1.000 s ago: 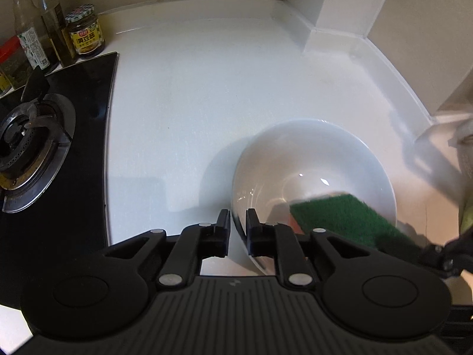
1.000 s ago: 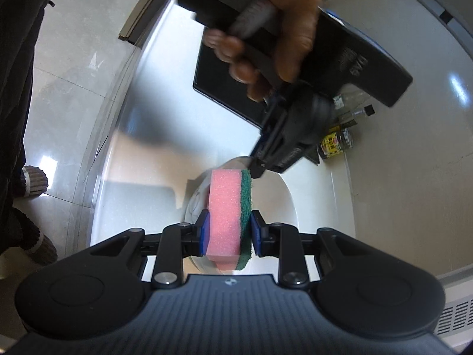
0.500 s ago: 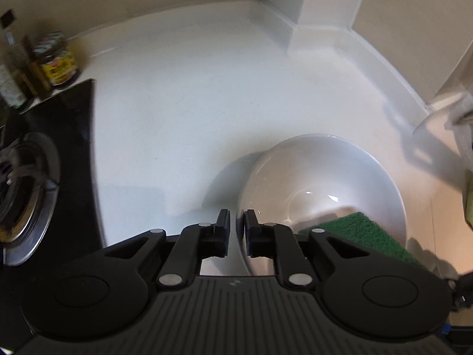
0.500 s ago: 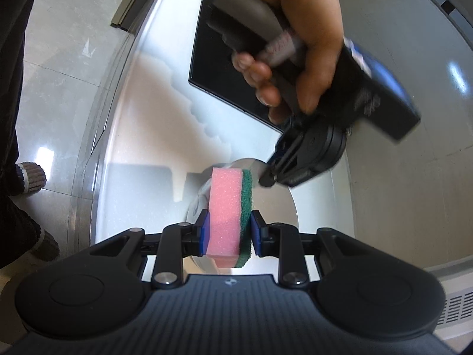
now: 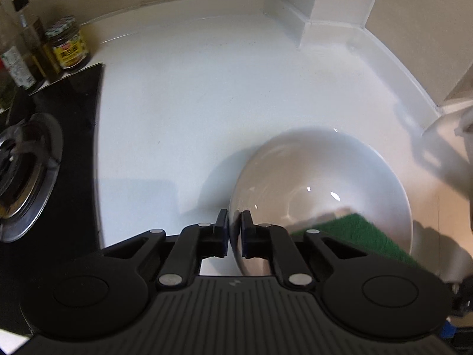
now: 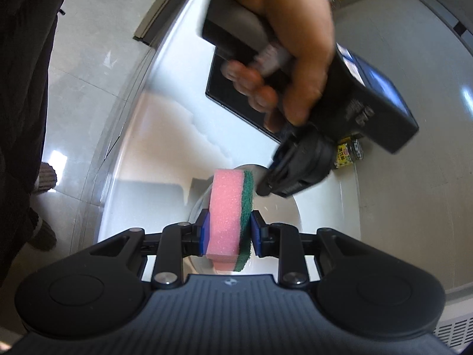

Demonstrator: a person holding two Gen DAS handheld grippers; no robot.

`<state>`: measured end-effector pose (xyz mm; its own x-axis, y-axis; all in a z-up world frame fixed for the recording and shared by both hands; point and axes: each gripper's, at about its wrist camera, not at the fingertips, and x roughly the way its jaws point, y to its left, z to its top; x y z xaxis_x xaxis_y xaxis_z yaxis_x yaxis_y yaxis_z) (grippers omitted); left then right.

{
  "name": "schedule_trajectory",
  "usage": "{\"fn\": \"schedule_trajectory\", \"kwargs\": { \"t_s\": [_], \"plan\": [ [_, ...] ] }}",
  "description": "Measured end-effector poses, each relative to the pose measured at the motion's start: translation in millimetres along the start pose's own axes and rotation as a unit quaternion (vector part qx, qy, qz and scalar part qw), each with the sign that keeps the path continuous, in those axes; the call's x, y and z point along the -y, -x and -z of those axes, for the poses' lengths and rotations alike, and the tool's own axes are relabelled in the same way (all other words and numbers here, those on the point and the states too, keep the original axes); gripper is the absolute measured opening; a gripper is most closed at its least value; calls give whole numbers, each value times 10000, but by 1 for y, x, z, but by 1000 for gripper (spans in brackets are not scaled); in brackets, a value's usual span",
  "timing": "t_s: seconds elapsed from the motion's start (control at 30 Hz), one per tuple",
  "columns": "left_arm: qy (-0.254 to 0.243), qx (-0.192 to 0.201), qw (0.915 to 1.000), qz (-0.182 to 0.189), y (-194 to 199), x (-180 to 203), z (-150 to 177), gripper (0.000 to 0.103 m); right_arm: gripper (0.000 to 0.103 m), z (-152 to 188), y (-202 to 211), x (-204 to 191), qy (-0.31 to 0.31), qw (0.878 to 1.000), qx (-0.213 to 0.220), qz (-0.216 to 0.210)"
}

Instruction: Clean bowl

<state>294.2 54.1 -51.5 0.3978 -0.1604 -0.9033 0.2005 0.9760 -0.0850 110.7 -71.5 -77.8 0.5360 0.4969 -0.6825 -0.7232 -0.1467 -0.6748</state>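
Counter (image 5: 207,94) past bowl (image 5: 325,162) free; stove (image 5: 26,162), jar (image 5: 69,47) block left.

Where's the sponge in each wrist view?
Left wrist: only the green scouring face of the sponge shows, lower right, reaching into the white bowl.
Right wrist: centre, pink foam with green layer, clamped between the right gripper fingers, over the bowl.
Shared landmark: the yellow-labelled jar, upper left by the stove in the left view, right of centre in the right view.

White countertop (image 5: 207,94), white bowl (image 5: 319,177), black hob (image 5: 68,153), sauce jar (image 5: 69,47)
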Motion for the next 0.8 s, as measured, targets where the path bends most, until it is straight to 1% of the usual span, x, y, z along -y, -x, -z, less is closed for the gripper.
{"fn": "schedule_trajectory", "kwargs": {
  "t_s": [0.03, 0.07, 0.17, 0.2, 0.3, 0.33, 0.37, 0.4, 0.5, 0.53, 0.63, 0.67, 0.7, 0.77, 0.8],
  "plan": [
    [75, -16, 10000, 6, -1, 0, -3, 14, 24, 4, -1, 1, -11, 10000, 29, 17],
    [204, 27, 9997, -109, 2, 0, -4, 19, 24, 5, -1, 1, -22, 10000, 47, 21],
    [320, 247, 9987, -323, 20, 4, 13, 20, 24, 9, 1, 1, -50, 9999, 163, 31],
    [381, 245, 9983, -377, 24, 5, 20, 24, 24, 11, 2, 0, -56, 9997, 211, 49],
    [497, 155, 9977, -424, 23, 7, 35, 24, 24, 13, 4, -1, -103, 9995, 284, 63],
    [482, 101, 9979, -424, 22, 8, 36, 23, 24, 13, 5, -1, -124, 9995, 296, 64],
    [422, -8, 9983, -396, 16, 9, 38, 19, 24, 13, 6, -1, -132, 9995, 297, 65],
    [370, -34, 9987, -360, 14, 10, 38, 12, 24, 11, 7, -2, -131, 9995, 287, 68],
    [-30, -112, 9993, -366, 6, 14, 29, 10, 24, 6, 8, -3, -130, 9996, 250, 69],
    [-134, -145, 9994, -294, 3, 13, 23, 10, 24, 4, 8, -3, -137, 9996, 225, 76],
    [-207, -163, 9996, -66, -7, 7, 7, 10, 24, -1, 9, -4, -83, 9998, 68, 155],
    [-129, -157, 9998, -13, -9, 4, 4, 14, 24, -1, 8, -4, -76, 9998, 28, 179],
    [-70, -148, 9999, -16, -9, 3, 4, 19, 24, -2, 7, -4, -93, 9998, -14, 192],
    [2, 48, 10000, -62, 3, 2, 11, 18, 24, -5, 6, -3, -140, 9997, -74, 208],
    [54, 129, 9999, -45, 13, 0, 20, 21, 24, -7, 5, -4, -169, 9995, -110, 225]
  ]
}}
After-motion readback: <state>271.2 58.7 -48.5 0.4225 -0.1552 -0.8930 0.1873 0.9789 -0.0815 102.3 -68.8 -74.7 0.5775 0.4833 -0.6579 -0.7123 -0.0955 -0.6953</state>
